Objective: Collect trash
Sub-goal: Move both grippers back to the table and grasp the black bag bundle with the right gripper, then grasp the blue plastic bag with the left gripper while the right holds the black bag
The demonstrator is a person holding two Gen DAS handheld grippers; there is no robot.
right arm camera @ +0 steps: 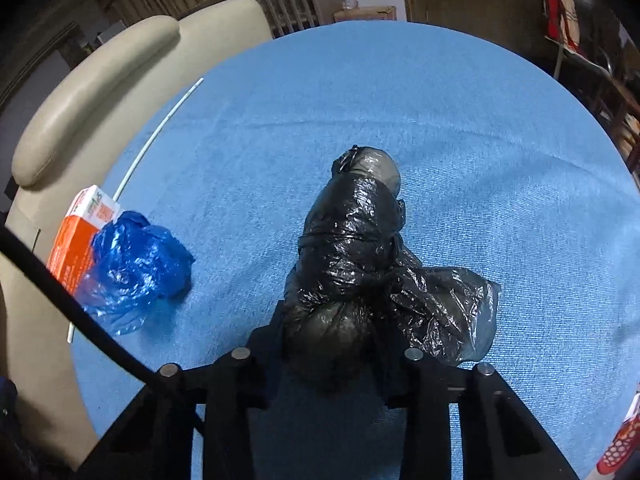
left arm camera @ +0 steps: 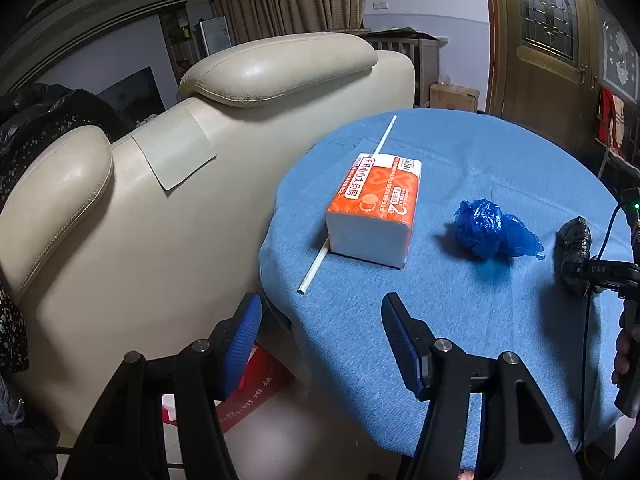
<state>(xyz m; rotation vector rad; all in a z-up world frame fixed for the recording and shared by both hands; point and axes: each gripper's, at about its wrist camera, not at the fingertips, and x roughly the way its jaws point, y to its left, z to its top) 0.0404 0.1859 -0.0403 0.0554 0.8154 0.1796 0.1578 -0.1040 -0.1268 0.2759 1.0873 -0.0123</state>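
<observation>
1. Spreading left to right across the left wrist view: a cream leather armchair [left arm camera: 160, 200] stands against the edge of a round bench [left arm camera: 460, 320] covered in blue cloth.
2. A long white straw [left arm camera: 352, 200] lies near the bench's left edge, partly under an orange-and-white pack of tissues [left arm camera: 376, 208] that rests on it.
3. To the right of the pack, apart from it, sits a crumpled blue plastic bag [left arm camera: 494, 234].
4. Farther right, near the bench's edge, a bundled black plastic bag [left arm camera: 574, 252] is seen with the right claw's black frame against it.
5. The left claw [left arm camera: 320, 344] hangs released over the near left rim of the bench, its blue pads [left arm camera: 400, 344] apart with nothing between them.
6. In the right wrist view, the armchair curves along the left, with the tissue pack [right arm camera: 74, 240] and the blue bag [right arm camera: 136, 268] overlapping at the bench's left side and the straw [right arm camera: 160, 132] arcing above them.
7. At center, the right claw [right arm camera: 332, 332] is clenched on the near end of the black bag [right arm camera: 352, 248], which lies on the blue cloth [right arm camera: 480, 140] and points away from the camera.
8. A loose flap of clear grey plastic [right arm camera: 460, 312] fans out from the bag's right side.
9. A wooden door [left arm camera: 540, 40] with a glass panel stands behind the bench at right.
</observation>
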